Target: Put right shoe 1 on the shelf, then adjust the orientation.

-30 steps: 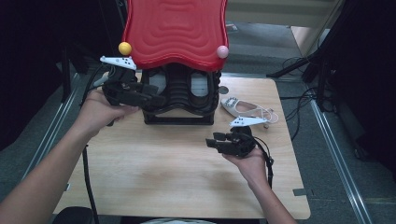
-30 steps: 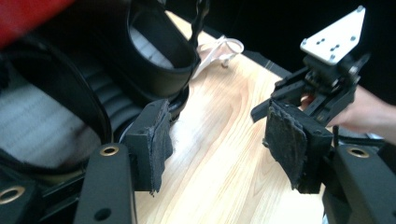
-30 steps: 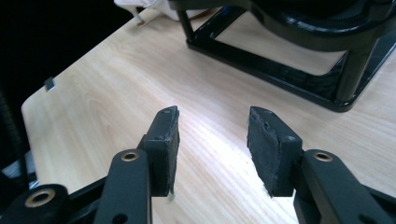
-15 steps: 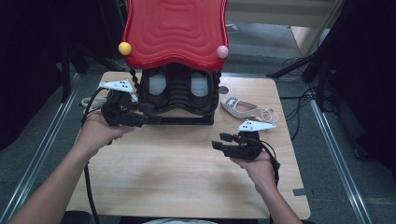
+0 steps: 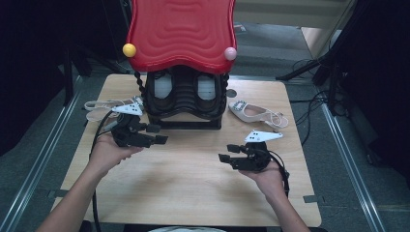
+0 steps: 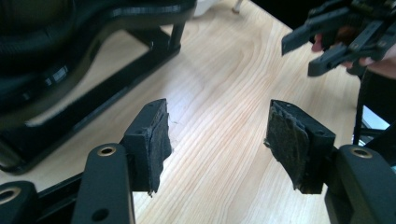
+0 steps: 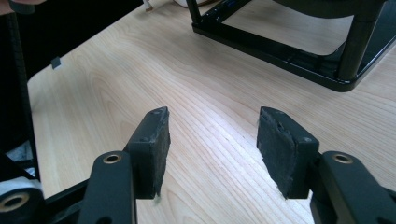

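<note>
Two empty grippers before the rack

Left gripper [image 5: 157, 135], jaws wide, hovers just left-front of the rack [image 5: 186, 104]; a sandal [image 5: 109, 106] lies left of it. Right gripper [image 5: 231, 153], jaws just opening wide with nothing between, hangs right-front; a shoe [image 5: 256, 113] lies right of it.

A light wooden table [image 5: 193, 193] stands on grey floor [image 5: 348, 183], metal rails [image 5: 43, 159] running along both sides. Beyond the left gripper [image 5: 159, 134], dark black drapes [image 5: 48, 43]; cables [image 5: 314, 101] trail outward past the right gripper [image 5: 231, 153].

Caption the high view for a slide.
Two open hand-held grippers, left gripper and right gripper, hover over a light wooden table before a black shoe rack under a red wavy top.
</note>
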Motion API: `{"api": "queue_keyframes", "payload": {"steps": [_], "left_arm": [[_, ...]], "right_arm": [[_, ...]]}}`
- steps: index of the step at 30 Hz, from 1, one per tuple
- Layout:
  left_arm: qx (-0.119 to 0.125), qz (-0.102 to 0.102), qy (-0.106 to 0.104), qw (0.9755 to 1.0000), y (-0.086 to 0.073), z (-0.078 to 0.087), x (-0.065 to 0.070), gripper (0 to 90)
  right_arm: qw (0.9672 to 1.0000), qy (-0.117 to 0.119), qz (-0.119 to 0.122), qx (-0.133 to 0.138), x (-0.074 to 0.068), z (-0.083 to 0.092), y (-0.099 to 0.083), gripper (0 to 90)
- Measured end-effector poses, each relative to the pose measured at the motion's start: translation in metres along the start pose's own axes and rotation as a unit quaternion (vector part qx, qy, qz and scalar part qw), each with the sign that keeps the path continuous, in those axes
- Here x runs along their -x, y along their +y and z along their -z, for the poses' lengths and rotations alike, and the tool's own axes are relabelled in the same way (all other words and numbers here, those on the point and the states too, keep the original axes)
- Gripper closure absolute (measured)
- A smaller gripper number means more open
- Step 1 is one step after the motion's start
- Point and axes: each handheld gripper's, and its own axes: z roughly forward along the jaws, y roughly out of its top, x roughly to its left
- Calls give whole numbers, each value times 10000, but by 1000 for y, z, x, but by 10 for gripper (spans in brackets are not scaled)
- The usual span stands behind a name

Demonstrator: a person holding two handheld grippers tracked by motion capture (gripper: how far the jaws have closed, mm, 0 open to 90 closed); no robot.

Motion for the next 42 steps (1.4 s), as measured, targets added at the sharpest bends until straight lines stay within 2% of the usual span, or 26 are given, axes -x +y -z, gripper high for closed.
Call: {"api": "queue_keyframes", "payload": {"steps": [2,5,8,14,16,20,21,25,27,29,30,32,33,37,42], "left_arm": [[-26,83,-52,9999,-7,-4,-3,402],[-63,136,-6,9999,-15,-9,-7,409],[-123,58,101,9999,-24,-12,-11,457],[-72,87,60,9999,-39,-12,-17,497],[-142,80,105,9998,-41,-10,-19,547],[-99,314,42,9994,-45,-4,-23,777],[-71,390,-1,9992,-46,-3,-25,797],[-115,389,38,9992,-47,-3,-29,882],[-121,418,28,9990,-48,-1,-32,899],[-105,474,155,9987,-46,2,-35,899],[-53,571,134,9983,-45,4,-39,899],[35,639,102,9979,-44,9,-43,898],[12,605,169,9980,-43,10,-45,898],[28,616,224,9978,-44,15,-55,898],[82,778,353,9963,-48,24,-70,896]], "right_arm": [[10000,-56,20,-15,2,0,-1,455],[9999,-94,-63,-22,5,0,-1,456],[9998,-73,-153,-54,8,-2,-3,459],[9998,-151,-114,27,10,-2,-2,461],[9998,-175,-135,-4,10,-1,-2,454],[9996,-212,-201,-30,13,0,-4,446],[9995,-228,-195,-28,13,1,-3,446],[9995,-250,-168,-54,13,-1,-3,445],[9995,-242,-194,-58,13,-2,-3,440],[9995,-242,-203,-78,13,-3,-3,438],[9995,-248,-195,-98,13,-4,-3,435],[9994,-247,-196,-142,13,-5,-3,430],[9993,-257,-206,-164,13,-5,-3,430],[9993,-277,-168,-167,13,-4,-4,429],[9993,-255,-229,-128,14,-2,-3,428]]}}
